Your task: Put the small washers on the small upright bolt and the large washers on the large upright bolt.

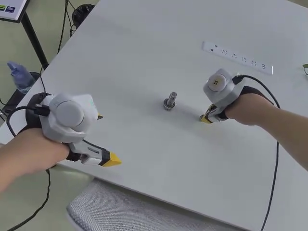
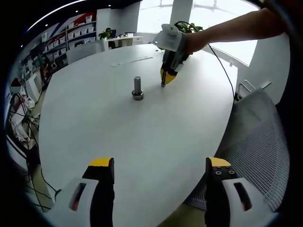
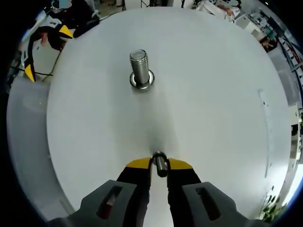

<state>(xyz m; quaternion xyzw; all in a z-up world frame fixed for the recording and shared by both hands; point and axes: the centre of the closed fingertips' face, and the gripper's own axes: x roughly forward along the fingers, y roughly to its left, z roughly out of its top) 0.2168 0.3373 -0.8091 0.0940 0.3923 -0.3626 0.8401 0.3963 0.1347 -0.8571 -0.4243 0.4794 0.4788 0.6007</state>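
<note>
We judge the job nearly done: the large bolt (image 1: 169,101) stands upright with what look like washers (image 3: 142,80) ringing its base, our right gripper (image 1: 206,118) pinches a small metal piece (image 3: 159,164), bolt or washer we cannot tell, and our left gripper (image 2: 160,163) hangs spread and empty.

No lettering can be read anywhere. A white panel (image 1: 10,9) on a stand beyond the surface's far left corner carries a blue patch with pale marks, too small to make out. The power strip (image 1: 238,57) near the far right edge of the surface (image 1: 144,43) shows small dark marks along its top, none legible. The round cap on the right gripper (image 1: 206,118) bears two tiny dark marks that cannot be read as characters.
</note>
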